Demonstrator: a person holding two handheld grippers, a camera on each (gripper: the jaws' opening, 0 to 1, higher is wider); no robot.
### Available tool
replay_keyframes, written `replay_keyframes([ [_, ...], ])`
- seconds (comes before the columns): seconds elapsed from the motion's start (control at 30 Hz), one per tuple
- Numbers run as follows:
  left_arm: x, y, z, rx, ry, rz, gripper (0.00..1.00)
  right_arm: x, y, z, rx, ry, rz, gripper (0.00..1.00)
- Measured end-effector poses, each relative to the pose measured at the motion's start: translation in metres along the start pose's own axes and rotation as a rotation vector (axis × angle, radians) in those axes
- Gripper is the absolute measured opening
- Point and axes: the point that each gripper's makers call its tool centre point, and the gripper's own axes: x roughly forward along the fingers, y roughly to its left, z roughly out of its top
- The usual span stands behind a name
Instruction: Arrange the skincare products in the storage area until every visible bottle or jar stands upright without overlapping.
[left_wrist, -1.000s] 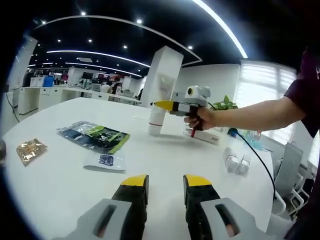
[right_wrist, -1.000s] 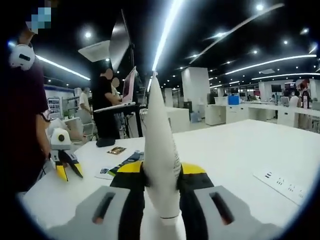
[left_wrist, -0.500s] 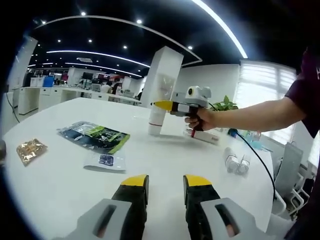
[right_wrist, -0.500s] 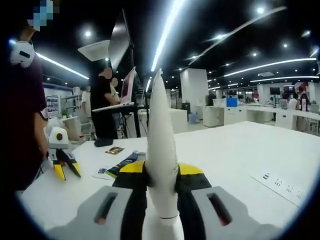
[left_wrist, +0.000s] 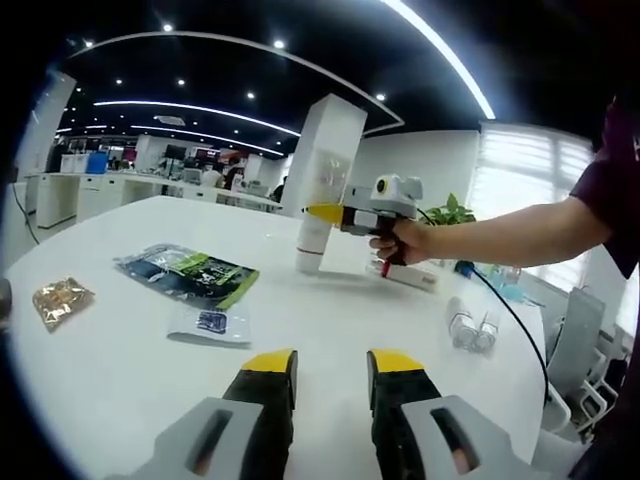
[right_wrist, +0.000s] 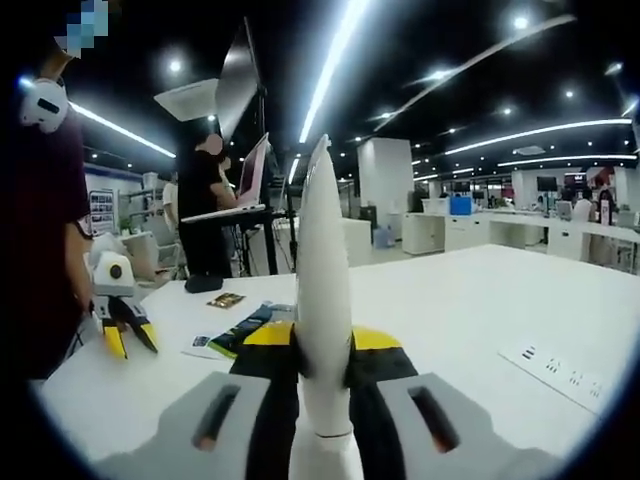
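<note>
A tall white skincare tube (left_wrist: 327, 180) stands cap-down and upright on the white table (left_wrist: 120, 360), and my right gripper (left_wrist: 325, 211) is shut on it. In the right gripper view the tube (right_wrist: 322, 300) rises edge-on between the jaws of that gripper (right_wrist: 322, 345). My left gripper (left_wrist: 332, 372) hovers open over the near part of the table, holding nothing; it also appears in the right gripper view at the left (right_wrist: 122, 340). Two small clear bottles (left_wrist: 472, 325) lie on their sides at the right.
A dark green-printed pouch (left_wrist: 188, 272), a small clear sachet (left_wrist: 210, 322) and a gold sachet (left_wrist: 60, 300) lie on the left of the table. A white power strip (left_wrist: 408, 273) sits behind the tube, seen also in the right gripper view (right_wrist: 570, 375). A person's arm (left_wrist: 500, 232) reaches in from the right.
The right gripper's view has shifted slightly and the tube now looks more nearly vertical. The left gripper has not moved.
</note>
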Motion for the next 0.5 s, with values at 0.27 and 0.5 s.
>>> replay_keyframes([
  [0.27, 0.0001, 0.0006, -0.0014, 0.004, 0.006, 0.002, 0.29, 0.0005, -0.0023, 0.0003, -0.015, 0.014, -0.005, 0.19],
  [0.5, -0.0001, 0.0000, -0.0019, 0.009, 0.010, 0.001, 0.29, 0.0006, -0.0049, -0.0023, -0.082, 0.075, -0.025, 0.21],
])
